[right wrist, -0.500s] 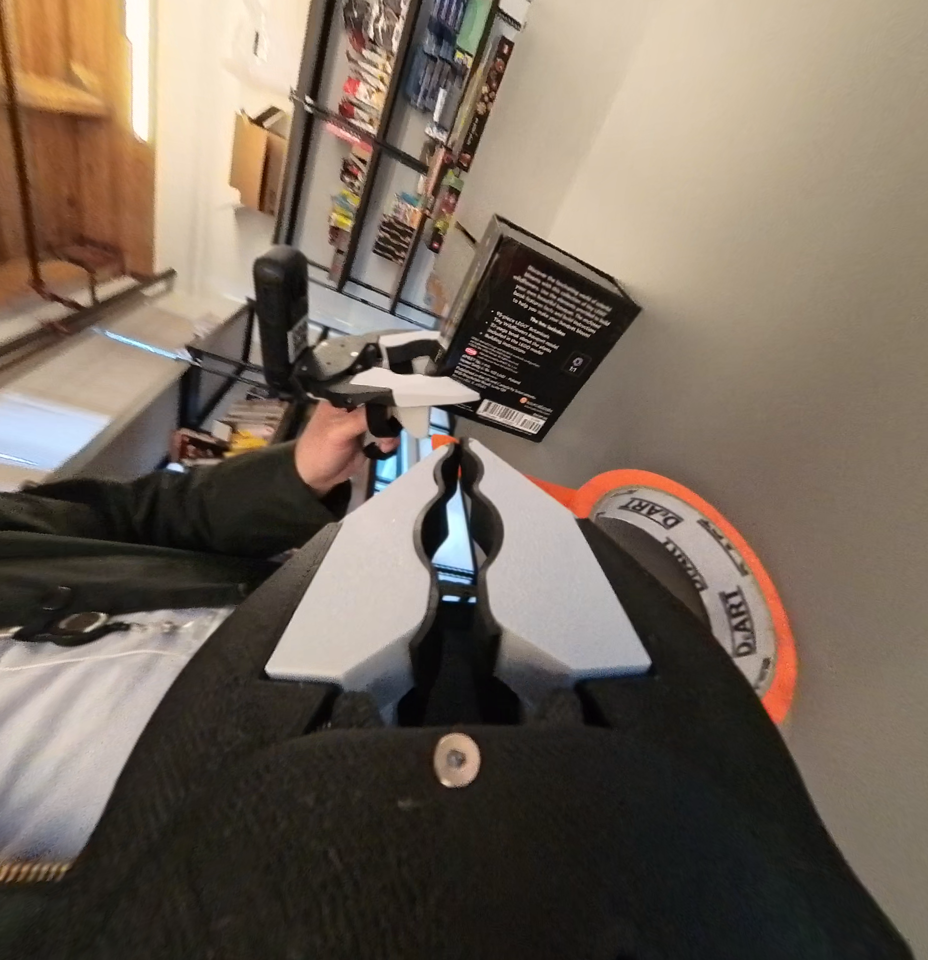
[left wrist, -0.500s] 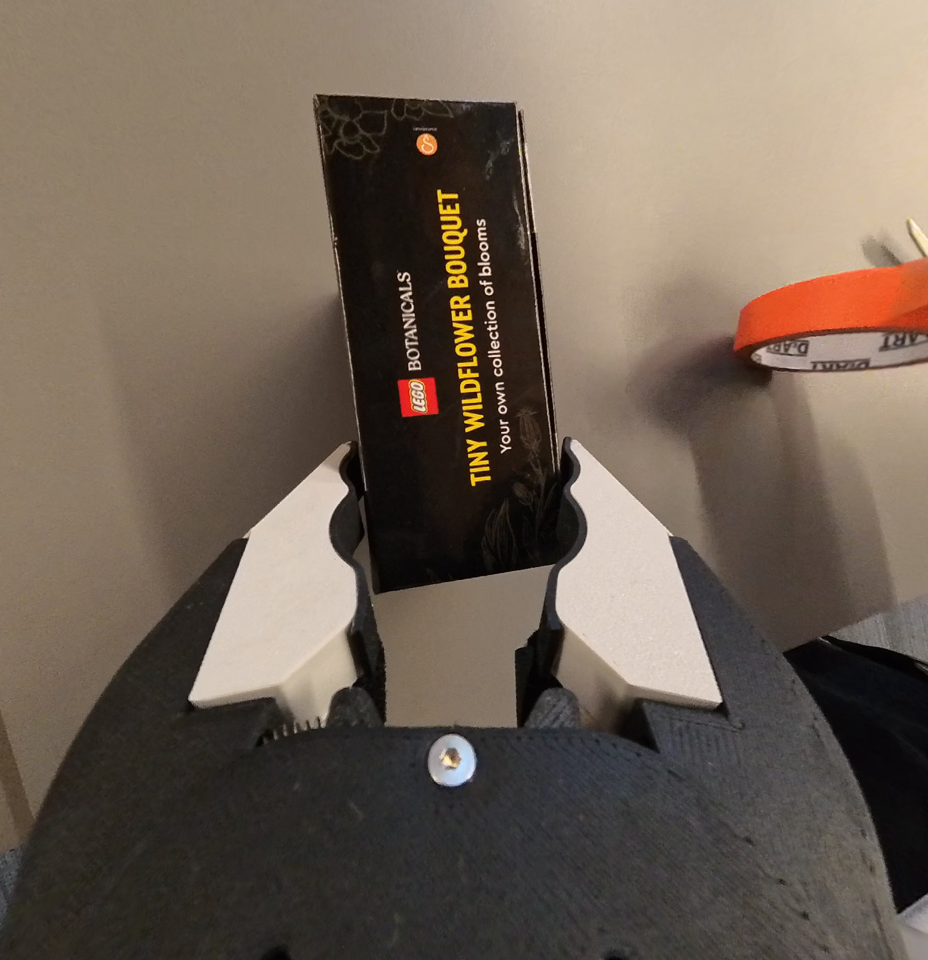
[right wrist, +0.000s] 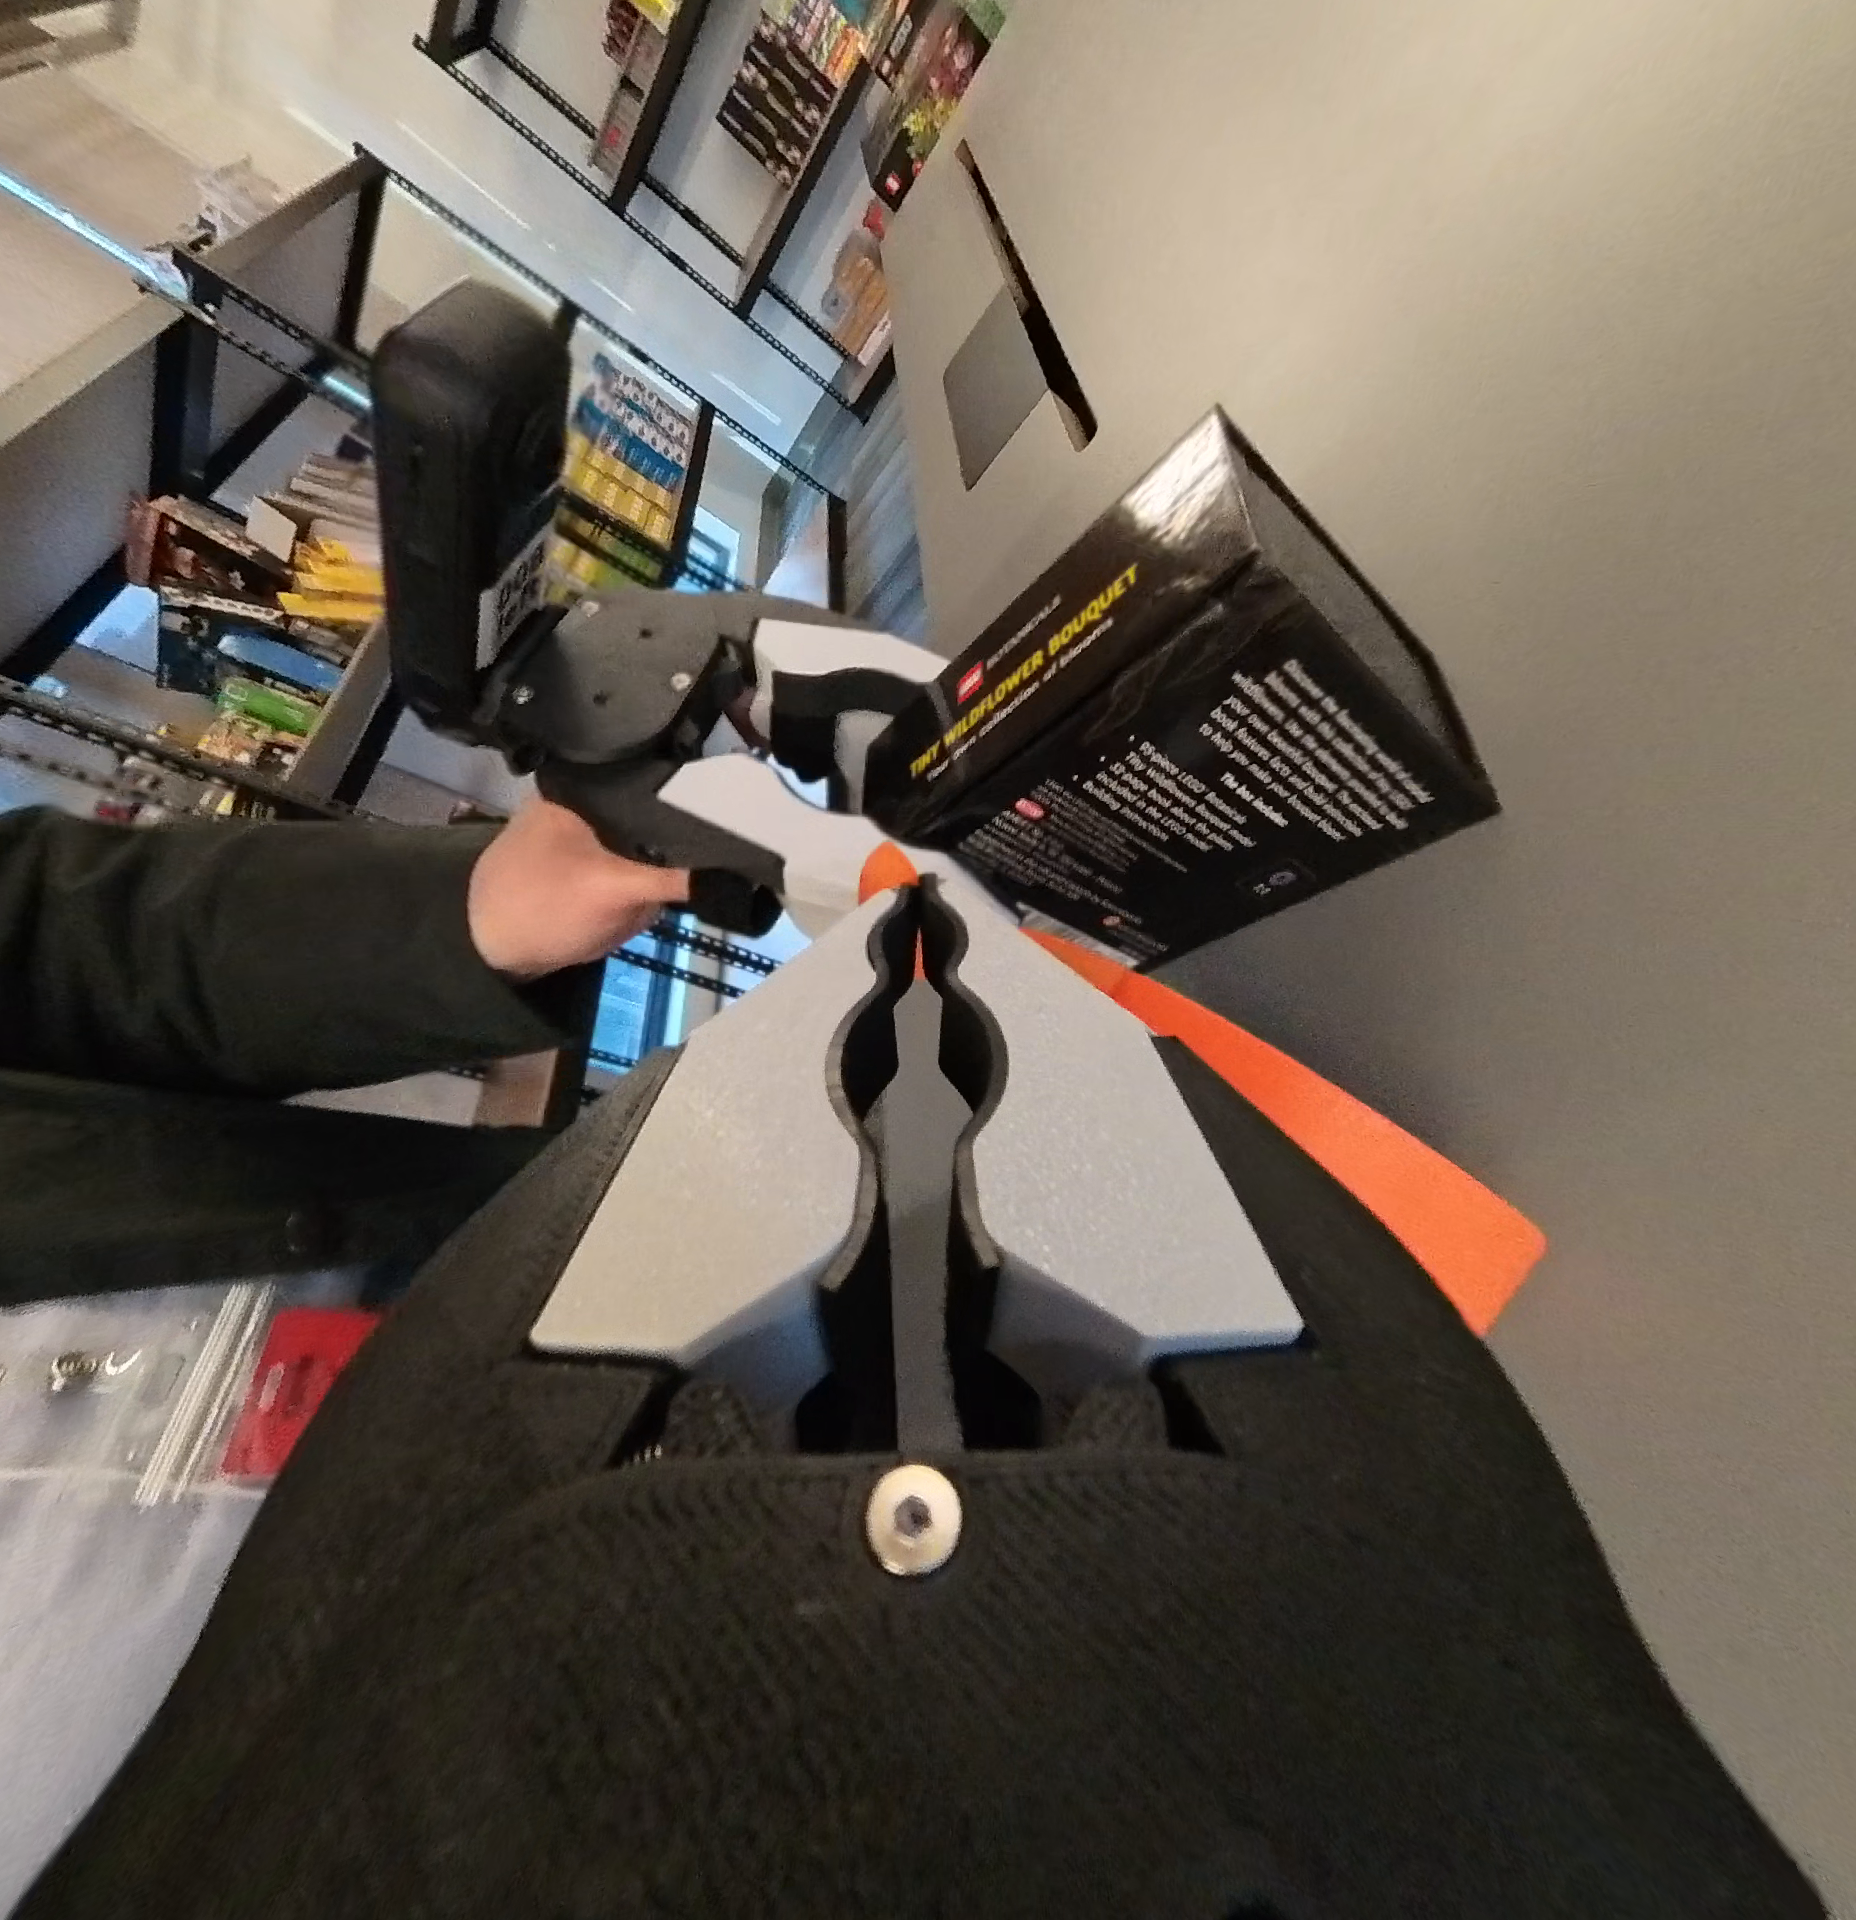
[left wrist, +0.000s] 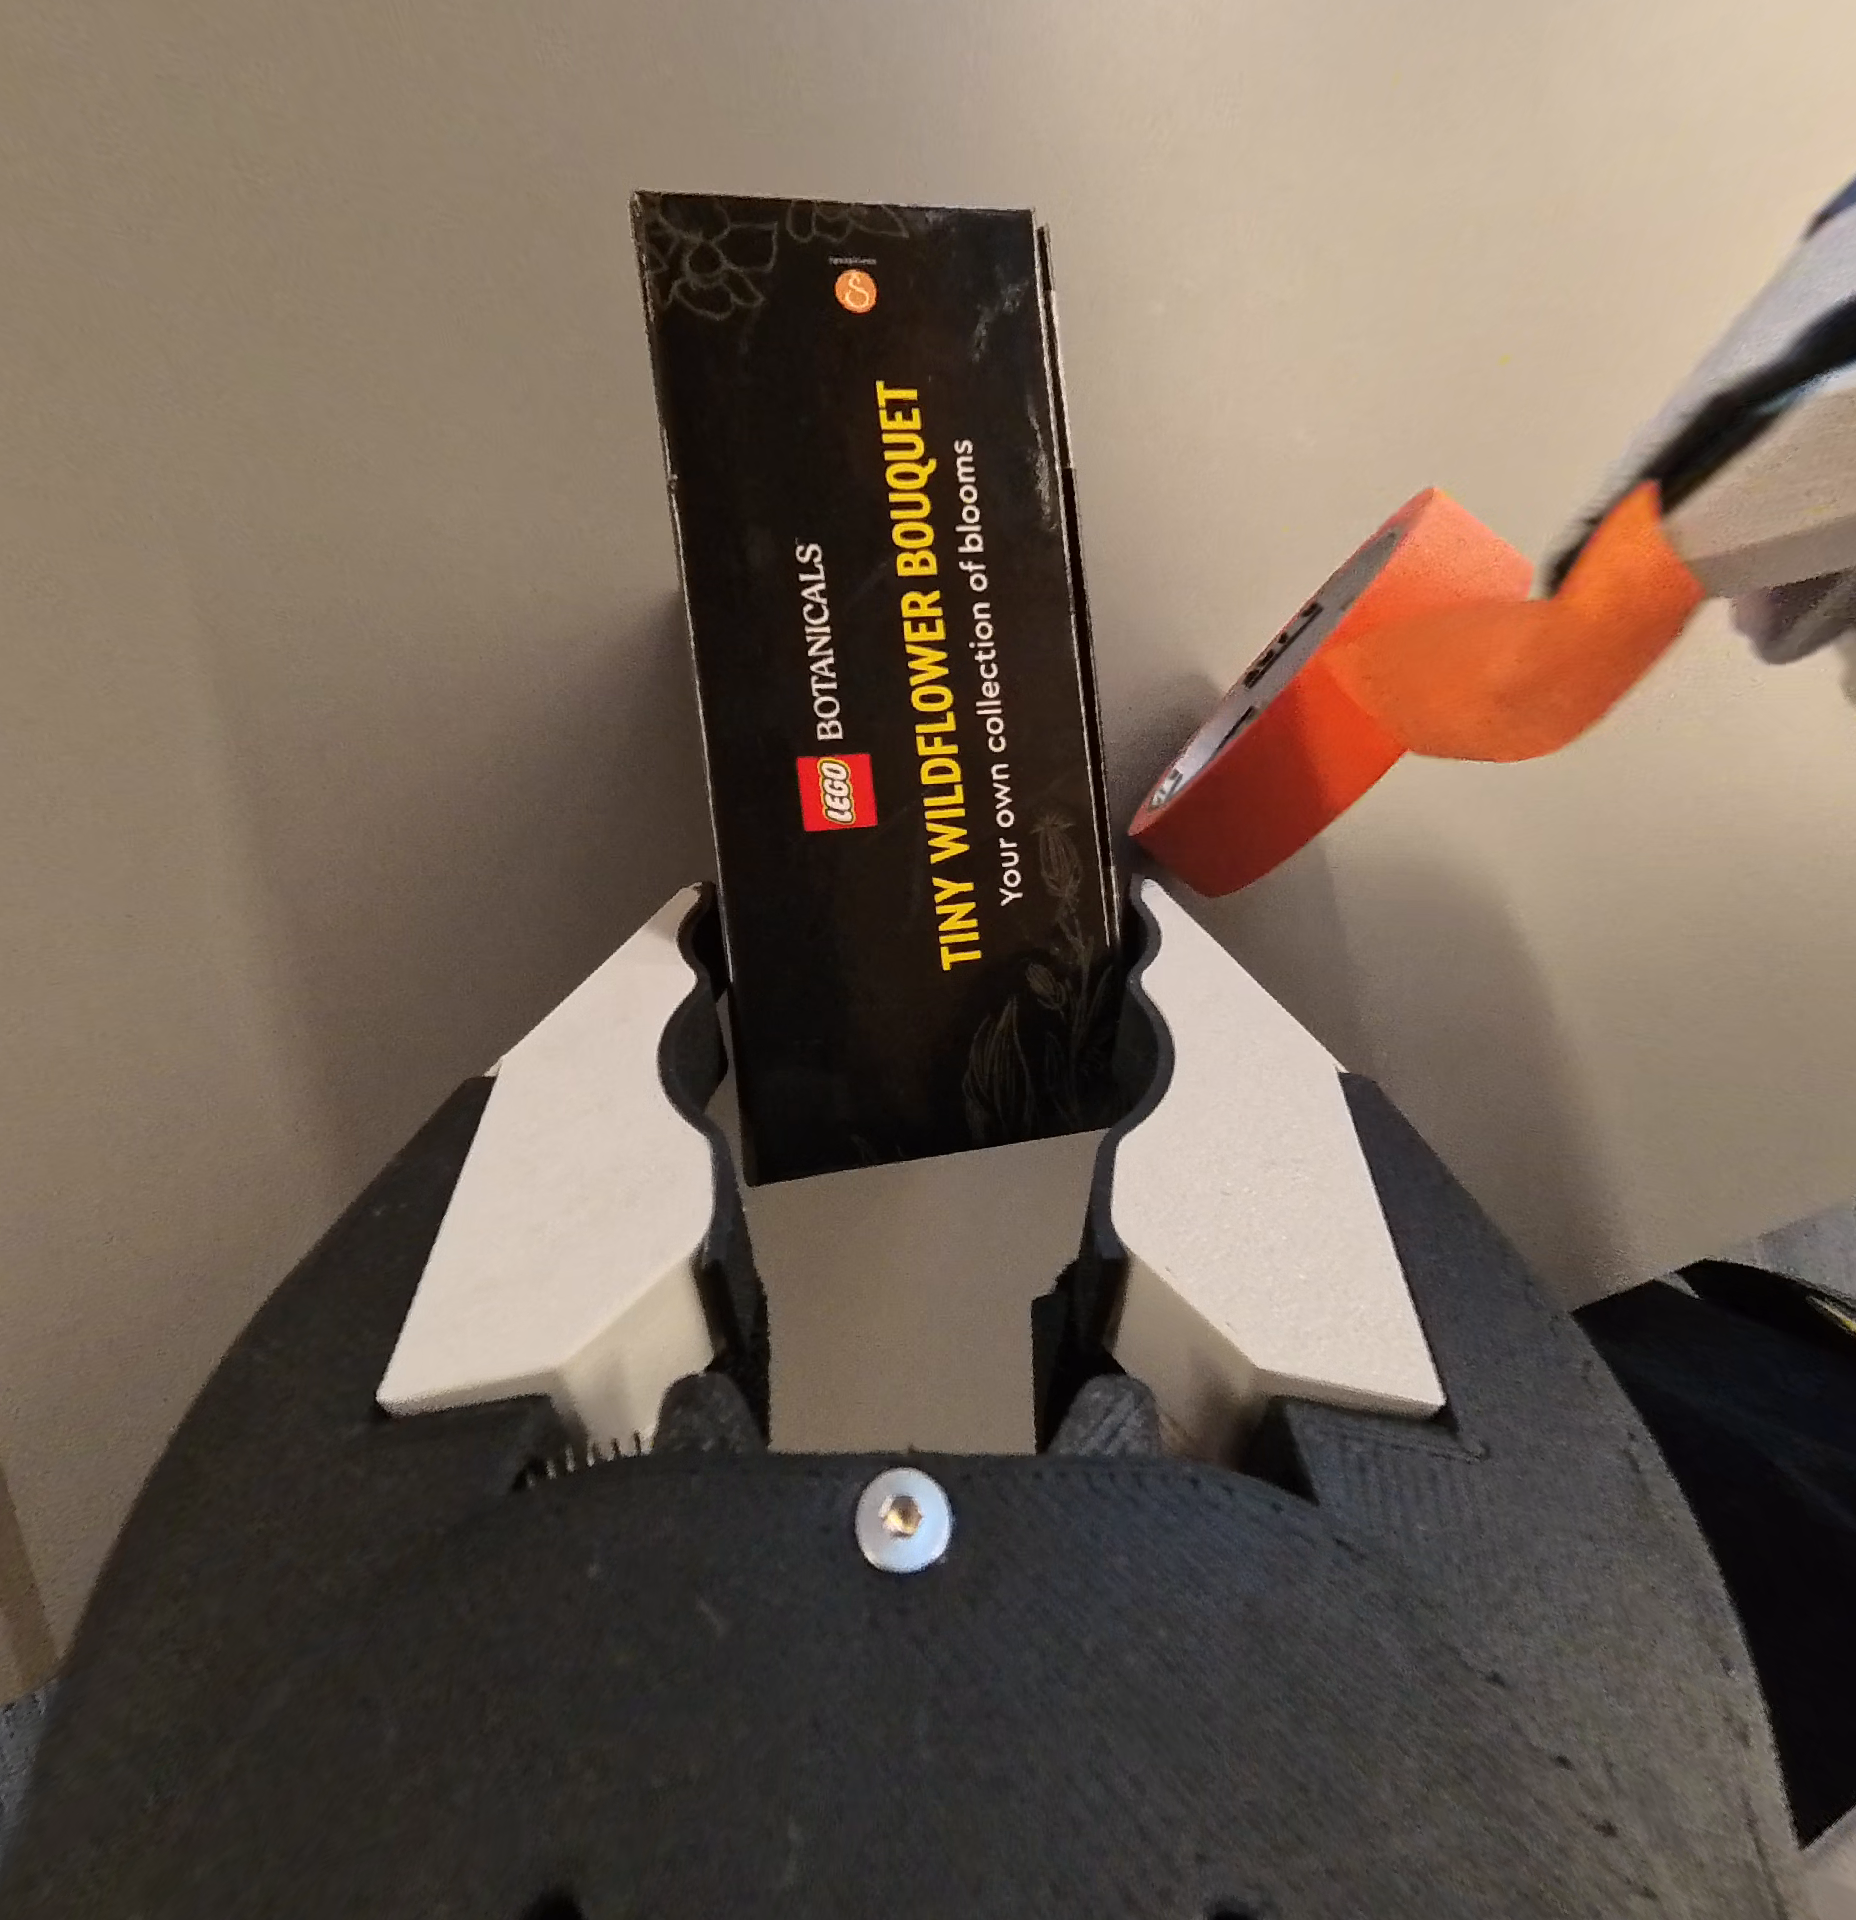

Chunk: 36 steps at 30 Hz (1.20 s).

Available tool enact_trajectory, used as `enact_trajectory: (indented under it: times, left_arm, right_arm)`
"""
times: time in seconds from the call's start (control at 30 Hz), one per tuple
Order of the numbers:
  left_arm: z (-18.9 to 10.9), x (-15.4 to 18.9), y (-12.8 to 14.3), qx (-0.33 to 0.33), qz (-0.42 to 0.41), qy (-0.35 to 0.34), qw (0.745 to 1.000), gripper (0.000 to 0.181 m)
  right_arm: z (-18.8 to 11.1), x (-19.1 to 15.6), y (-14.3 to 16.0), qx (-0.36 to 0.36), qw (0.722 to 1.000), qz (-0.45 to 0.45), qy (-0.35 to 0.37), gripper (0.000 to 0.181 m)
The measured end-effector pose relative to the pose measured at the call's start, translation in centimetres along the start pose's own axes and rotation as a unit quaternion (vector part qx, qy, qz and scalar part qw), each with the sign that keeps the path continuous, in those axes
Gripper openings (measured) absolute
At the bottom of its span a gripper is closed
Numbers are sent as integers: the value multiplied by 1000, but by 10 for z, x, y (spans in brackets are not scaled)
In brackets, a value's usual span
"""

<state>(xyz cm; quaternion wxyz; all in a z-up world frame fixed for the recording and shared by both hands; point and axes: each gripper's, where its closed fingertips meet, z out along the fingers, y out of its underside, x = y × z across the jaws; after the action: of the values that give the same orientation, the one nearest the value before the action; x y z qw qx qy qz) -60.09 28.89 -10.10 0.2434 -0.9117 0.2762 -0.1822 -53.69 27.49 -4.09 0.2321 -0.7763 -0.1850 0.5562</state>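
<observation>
Black box (left wrist: 882, 665), upright on a grey table (left wrist: 280, 520), its near lower end clamped between the white fingers of the left gripper (left wrist: 924, 894), these set about as wide as the box's narrow face. Just right of it, touching or nearly touching its edge, an orange tape roll (left wrist: 1277, 769), tilted up on one rim. A twisted tape strip (left wrist: 1506, 665) running from roll to right gripper (right wrist: 919, 894), fingers closed narrowly on the strip's end. A hand (right wrist: 560, 894) on the left gripper's handle; stocked shelves (right wrist: 633, 260) behind. Likely hazards: strip folding onto its own adhesive because of the twist; unweighted roll dragged or toppled against the box; box pivoting in a grip confined to one end.
</observation>
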Motion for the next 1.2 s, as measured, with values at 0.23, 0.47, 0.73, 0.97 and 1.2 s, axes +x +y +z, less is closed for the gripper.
enact_trajectory:
  times: [0.23, 0.47, 0.73, 0.97, 1.2]
  left_arm:
    - [0, 1, 1, -7, 2, -1, 1000, 75]
    - [0, 0, 1, -9, 3, 0, 1000, 75]
    - [0, 0, 1, -7, 2, 0, 1000, 75]
    - [0, 0, 1, -6, 1, 1, 1000, 75]
    - [1, 1, 1, -7, 1, 1, 1000, 75]
  right_arm:
    - [12, 7, -18, 15, 999, 13, 27, 0]
    - [3, 1, -21, 11, 999, -3, 30, 0]
    - [17, -17, -19, -17, 999, 19, -20, 0]
    - [13, -23, -22, -12, 999, 24, -30, 0]
    - [8, -31, -20, -34, 999, 10, -41, 0]
